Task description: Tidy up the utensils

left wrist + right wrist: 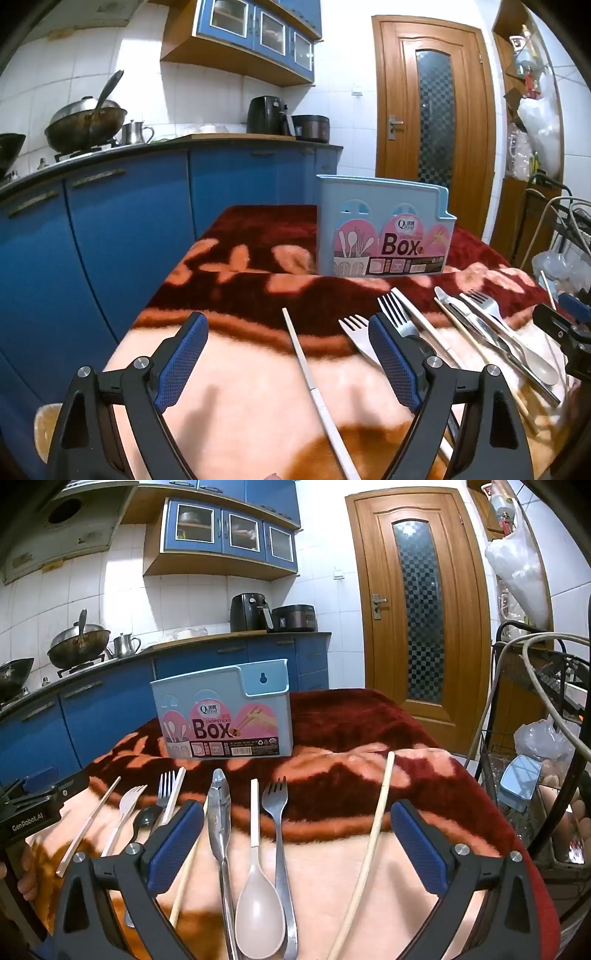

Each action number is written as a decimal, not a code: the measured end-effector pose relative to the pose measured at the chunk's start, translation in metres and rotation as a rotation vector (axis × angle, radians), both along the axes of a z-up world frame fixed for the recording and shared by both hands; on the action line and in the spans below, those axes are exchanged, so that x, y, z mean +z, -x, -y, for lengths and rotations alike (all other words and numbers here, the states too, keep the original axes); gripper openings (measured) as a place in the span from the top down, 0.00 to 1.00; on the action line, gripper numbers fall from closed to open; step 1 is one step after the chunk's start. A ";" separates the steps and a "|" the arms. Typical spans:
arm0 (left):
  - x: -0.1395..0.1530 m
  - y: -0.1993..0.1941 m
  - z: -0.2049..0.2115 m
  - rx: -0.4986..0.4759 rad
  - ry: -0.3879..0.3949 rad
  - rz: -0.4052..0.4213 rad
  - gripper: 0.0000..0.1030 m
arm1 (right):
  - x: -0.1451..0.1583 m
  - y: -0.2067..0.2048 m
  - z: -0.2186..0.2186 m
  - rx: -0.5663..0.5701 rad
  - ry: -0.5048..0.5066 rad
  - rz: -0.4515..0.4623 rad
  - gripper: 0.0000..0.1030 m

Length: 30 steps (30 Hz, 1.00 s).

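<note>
A light blue utensil box (384,229) labelled "Box" stands upright on the blanket-covered table; it also shows in the right wrist view (225,716). My left gripper (288,328) is open above a white chopstick (314,387). A white fork (356,332), a metal fork (395,310) and more cutlery lie to its right. My right gripper (295,819) is open above a steel knife (218,819), a beige spoon (258,897), a metal fork (277,812) and a wooden chopstick (373,834). Neither gripper holds anything.
A red and peach blanket (258,266) covers the table. Blue kitchen cabinets (110,229) stand to the left, a wooden door (417,605) behind. A wire rack (535,775) with bags and a mirror stands at the right. The left gripper's body (29,812) shows at the right view's left edge.
</note>
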<state>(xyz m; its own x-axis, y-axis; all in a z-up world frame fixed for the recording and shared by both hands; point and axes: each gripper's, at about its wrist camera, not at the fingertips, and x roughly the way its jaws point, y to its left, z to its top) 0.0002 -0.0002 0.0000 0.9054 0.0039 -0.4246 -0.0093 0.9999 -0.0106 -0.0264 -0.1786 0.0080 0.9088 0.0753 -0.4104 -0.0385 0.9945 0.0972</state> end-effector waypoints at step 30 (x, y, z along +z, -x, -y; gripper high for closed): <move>0.000 -0.001 0.002 0.007 0.014 -0.004 0.14 | -0.001 -0.002 0.000 0.002 0.000 0.000 0.00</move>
